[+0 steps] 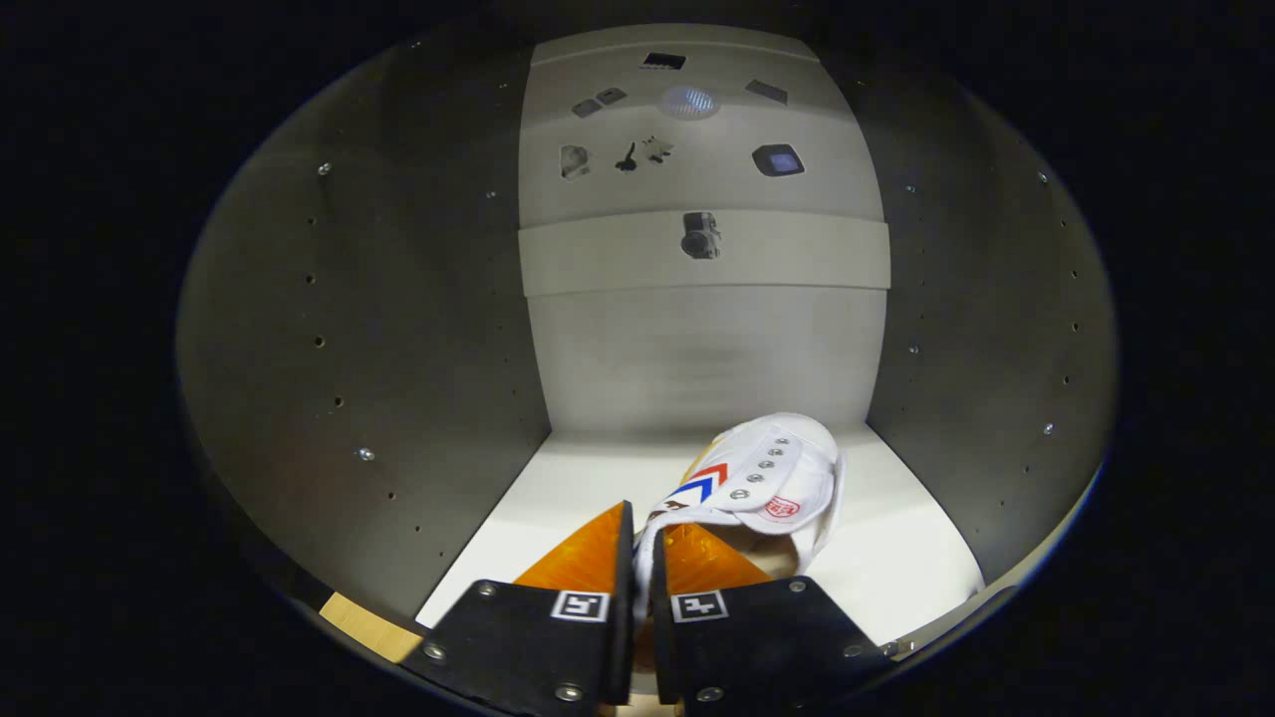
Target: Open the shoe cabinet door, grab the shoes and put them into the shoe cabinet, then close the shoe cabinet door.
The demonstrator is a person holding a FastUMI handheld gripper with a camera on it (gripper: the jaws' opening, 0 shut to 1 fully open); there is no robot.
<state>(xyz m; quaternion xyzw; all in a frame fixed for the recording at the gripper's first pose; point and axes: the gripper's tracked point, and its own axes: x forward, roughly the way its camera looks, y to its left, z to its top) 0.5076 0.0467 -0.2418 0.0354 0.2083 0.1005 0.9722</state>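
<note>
The gripper [642,543] is inside the open shoe cabinet [379,329], with its jaws drawn almost fully together and pinching the thin collar edge of a white shoe [772,478]. The shoe extends just ahead of the fingers and slightly to the right, its toe pointing toward the far back panel [702,339]. Its sole side appears to sit on or just above the cabinet floor [896,543]; contact cannot be confirmed from this view. Gripping the collar rim is a sound choice: it is a narrow, firm edge that two fingers can clamp, and it lets the shoe trail forward into the compartment. The shoe lies roughly midway between the left side wall and the right side wall [981,329], which leaves clearance on both sides for withdrawal. Rows of shelf-pin holes line both side walls. Judged from this position, the placement step is close to complete; the next action would call for releasing the jaws, backing out along the same line, and then closing the door. A risk is snagging the collar on withdrawal.
</note>
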